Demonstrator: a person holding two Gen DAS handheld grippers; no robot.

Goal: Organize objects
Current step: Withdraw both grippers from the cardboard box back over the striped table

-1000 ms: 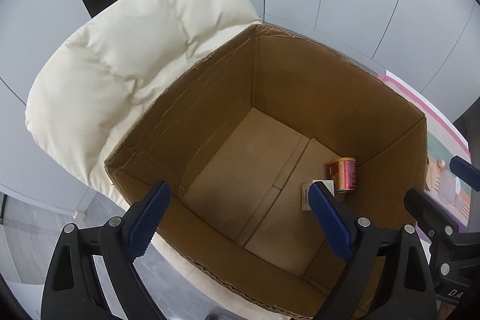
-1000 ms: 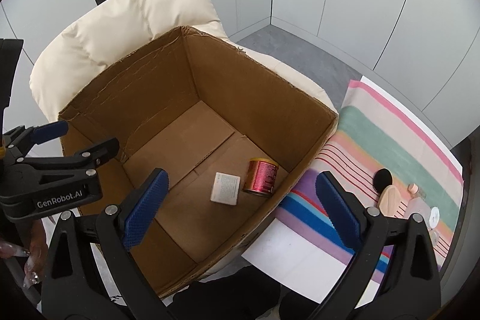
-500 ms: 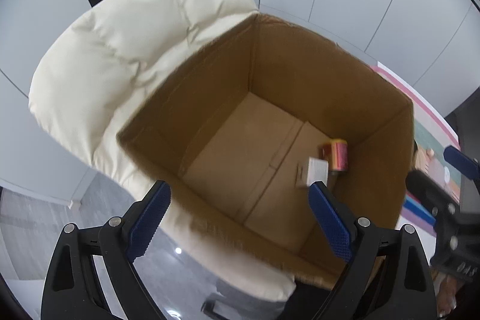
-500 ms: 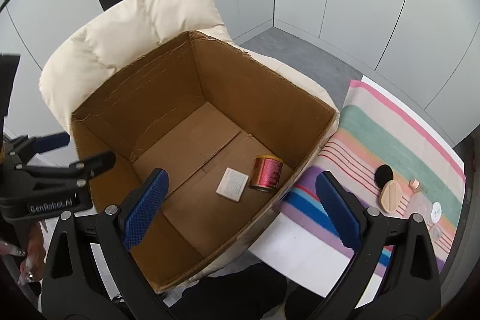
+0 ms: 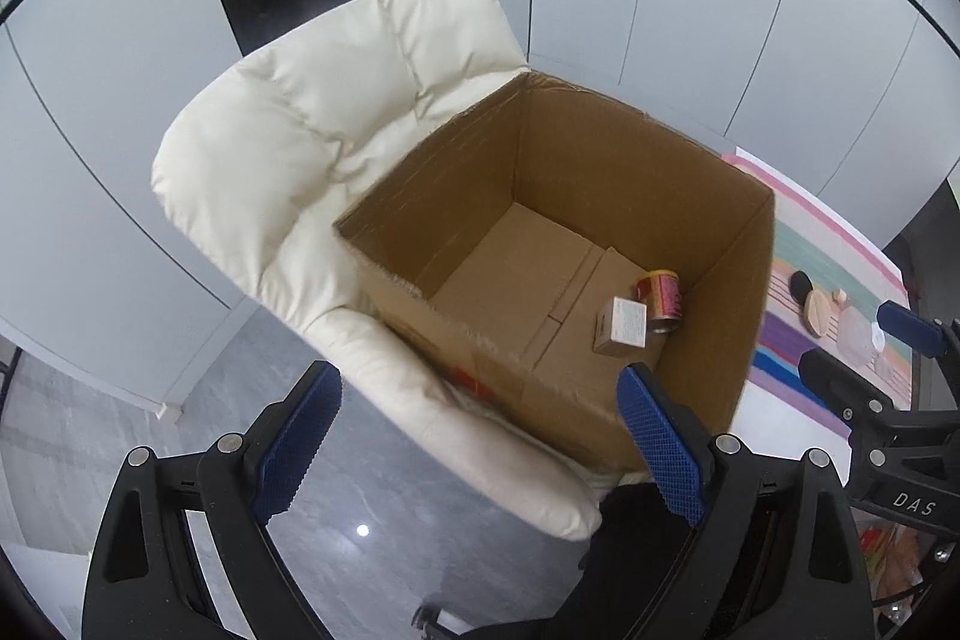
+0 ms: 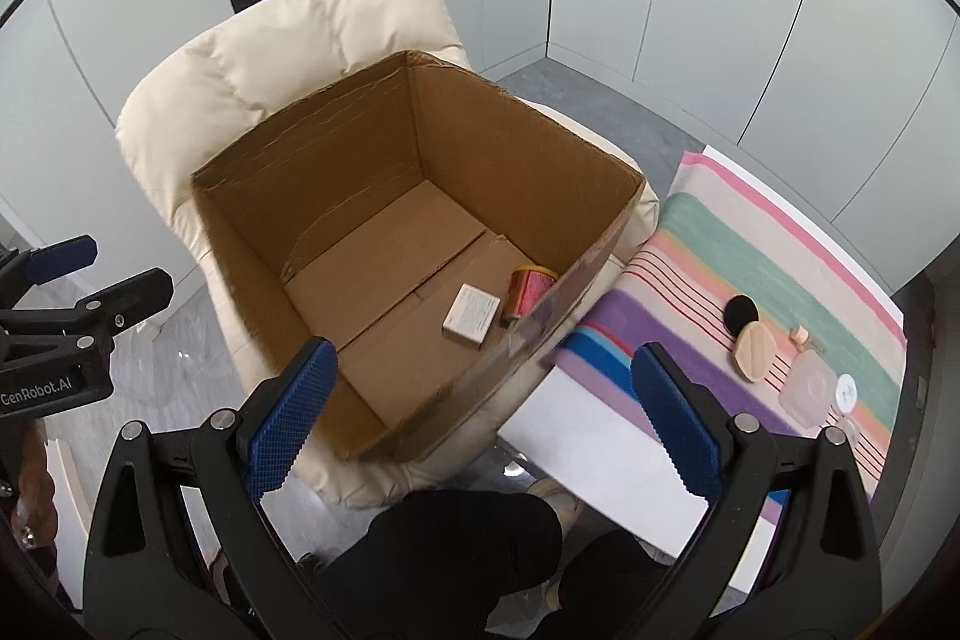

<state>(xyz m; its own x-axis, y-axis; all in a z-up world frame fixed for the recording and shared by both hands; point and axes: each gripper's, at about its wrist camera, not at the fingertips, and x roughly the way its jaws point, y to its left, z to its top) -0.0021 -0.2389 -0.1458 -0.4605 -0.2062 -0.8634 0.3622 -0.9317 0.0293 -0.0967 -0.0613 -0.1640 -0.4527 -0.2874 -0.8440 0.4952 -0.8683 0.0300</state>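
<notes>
An open cardboard box (image 5: pixel 600 148) (image 6: pixel 336 148) stands on a cream padded chair. On its floor lie a small white carton (image 5: pixel 624 325) (image 6: pixel 472 313) and a red tin (image 5: pixel 660 293) (image 6: pixel 528 289) on its side. My left gripper (image 5: pixel 474 430) hangs open and holds nothing, above and in front of the box's near wall. Open and bare too, my right gripper (image 6: pixel 480 400) hovers above the box's near right corner. On the striped cloth (image 6: pixel 750 250) lie a black puff (image 6: pixel 741 313), a beige sponge (image 6: pixel 755 352), a clear jar (image 6: pixel 810 388) and a white lid (image 6: pixel 846 391).
The cream chair (image 5: pixel 312 148) (image 6: pixel 288 40) holds the box, with grey floor (image 5: pixel 360 490) below. A white table (image 6: pixel 600 430) carrying the striped cloth stands to the right. A person's dark-clad legs (image 6: pixel 468 538) are under the grippers. Grey wall panels and a dark door lie behind.
Both grippers have pulled back and risen away from the box, so it looks smaller and farther. The jaws stay wide open. The carton and tin have not moved.
</notes>
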